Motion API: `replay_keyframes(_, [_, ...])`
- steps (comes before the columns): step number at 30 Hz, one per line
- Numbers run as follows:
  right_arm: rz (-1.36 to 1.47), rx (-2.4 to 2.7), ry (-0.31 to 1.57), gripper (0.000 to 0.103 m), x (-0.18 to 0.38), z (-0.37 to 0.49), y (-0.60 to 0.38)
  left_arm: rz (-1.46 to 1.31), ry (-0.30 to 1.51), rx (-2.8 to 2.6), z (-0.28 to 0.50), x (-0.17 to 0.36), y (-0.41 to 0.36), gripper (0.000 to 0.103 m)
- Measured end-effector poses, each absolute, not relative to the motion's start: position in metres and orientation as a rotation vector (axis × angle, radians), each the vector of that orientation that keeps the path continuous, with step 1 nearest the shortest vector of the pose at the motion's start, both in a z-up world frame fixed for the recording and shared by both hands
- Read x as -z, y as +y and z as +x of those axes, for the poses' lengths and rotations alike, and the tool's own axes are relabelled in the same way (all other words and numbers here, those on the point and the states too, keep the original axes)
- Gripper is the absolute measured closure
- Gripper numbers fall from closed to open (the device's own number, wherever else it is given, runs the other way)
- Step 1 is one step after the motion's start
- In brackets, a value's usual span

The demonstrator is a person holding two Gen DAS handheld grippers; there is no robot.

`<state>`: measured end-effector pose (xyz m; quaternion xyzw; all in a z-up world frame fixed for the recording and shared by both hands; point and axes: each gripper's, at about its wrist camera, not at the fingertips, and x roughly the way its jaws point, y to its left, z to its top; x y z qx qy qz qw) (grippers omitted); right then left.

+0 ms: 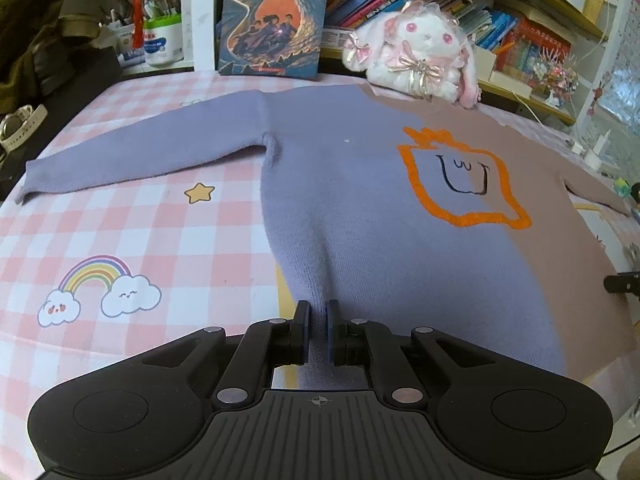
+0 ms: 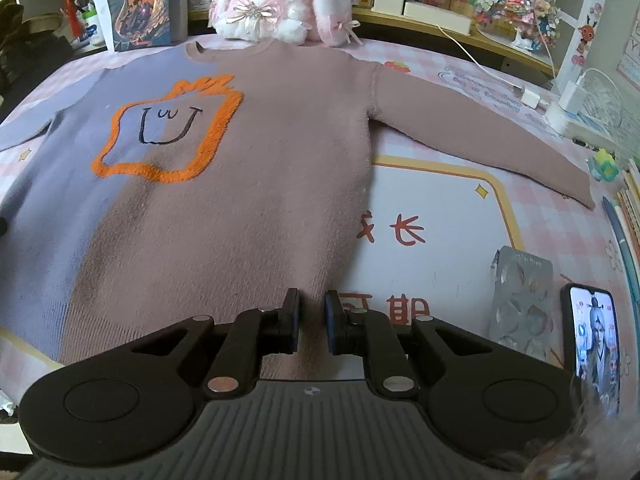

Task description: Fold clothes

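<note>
I see the sweater (image 1: pixel 360 208) spread flat on the checked tablecloth (image 1: pixel 140 240), sleeves out. My left gripper (image 1: pixel 319 334) pinches the purple hem between narrow jaws; my right gripper (image 2: pixel 312 326) pinches the pink hem likewise.

Your left gripper (image 1: pixel 319 334) sits at the bottom centre of the left wrist view, pointing steeply down. Its two black fingers with blue pads (image 1: pixel 329 336) stand almost together, pinching a fold of the sweater (image 1: pixel 340 200) at its near hem. Your right gripper (image 2: pixel 312 326) sits at the bottom centre of the right wrist view, tilted down as well. Its jaws are nearly closed too, with the hem pressed between the pads (image 2: pixel 327 328). A dark part of your right gripper pokes in at the right edge of the left view.
</note>
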<state>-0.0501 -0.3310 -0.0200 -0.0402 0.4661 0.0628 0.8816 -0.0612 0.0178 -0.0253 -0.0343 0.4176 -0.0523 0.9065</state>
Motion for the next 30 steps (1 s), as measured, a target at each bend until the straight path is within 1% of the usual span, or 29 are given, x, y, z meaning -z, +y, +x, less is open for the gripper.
replay_keyframes(3, [-0.082,-0.118,0.962,0.09,0.02,-0.051,-0.33,-0.049,0.857,0.114,-0.06,0.026,0.018,0.089])
replay_keyframes(6, [-0.075,-0.098,0.951,0.086,0.021,-0.052,-0.33,-0.051,0.853,0.118,-0.06,0.023,0.019,0.088])
replay_keyframes(7, [-0.076,-0.087,0.948,0.083,0.02,-0.052,-0.329,-0.048,0.843,0.114,-0.061,0.021,0.019,0.086])
replay_keyframes(8, [-0.079,-0.075,0.945,0.074,0.019,-0.053,-0.328,-0.046,0.833,0.11,-0.062,0.019,0.019,0.085])
replay_keyframes(9, [-0.081,-0.068,0.939,0.071,0.018,-0.055,-0.327,-0.045,0.819,0.108,-0.063,0.016,0.019,0.081])
replay_keyframes(10, [-0.081,-0.058,0.921,0.064,0.015,-0.058,-0.325,-0.048,0.804,0.104,-0.063,0.013,0.019,0.068])
replay_keyframes(11, [-0.08,-0.049,0.901,0.053,0.011,-0.061,-0.323,-0.049,0.789,0.094,-0.064,0.008,0.02,0.061])
replay_keyframes(12, [-0.077,-0.033,0.876,0.048,0.007,-0.065,-0.32,-0.051,0.774,0.085,-0.064,0.005,0.019,0.046])
replay_keyframes(13, [-0.074,-0.017,0.85,0.037,0.002,-0.069,-0.318,-0.054,0.753,0.07,-0.066,0.0,0.019,0.035])
replay_keyframes(14, [-0.07,-0.003,0.823,0.028,-0.002,-0.073,-0.316,-0.059,0.74,0.058,-0.067,-0.003,0.019,0.032])
replay_keyframes(16, [-0.064,0.02,0.782,0.021,-0.01,-0.079,-0.312,-0.072,0.718,0.04,-0.069,-0.009,0.017,0.026])
replay_keyframes(20, [-0.039,0.058,0.733,0.013,-0.018,-0.09,-0.303,-0.077,0.703,0.013,-0.075,-0.013,0.006,0.015])
replay_keyframes(22, [-0.019,0.063,0.721,0.011,-0.019,-0.095,-0.299,-0.068,0.696,-0.002,-0.079,-0.013,-0.001,0.01])
replay_keyframes(27, [-0.01,0.073,0.698,0.007,-0.014,-0.104,-0.294,-0.056,0.68,-0.011,-0.09,-0.011,-0.02,0.009])
replay_keyframes(28, [-0.014,0.077,0.694,0.004,-0.012,-0.104,-0.294,-0.051,0.679,-0.02,-0.092,-0.012,-0.024,0.009])
replay_keyframes(30, [-0.018,0.079,0.695,0.004,-0.009,-0.105,-0.294,-0.044,0.676,-0.039,-0.094,-0.016,-0.03,0.009])
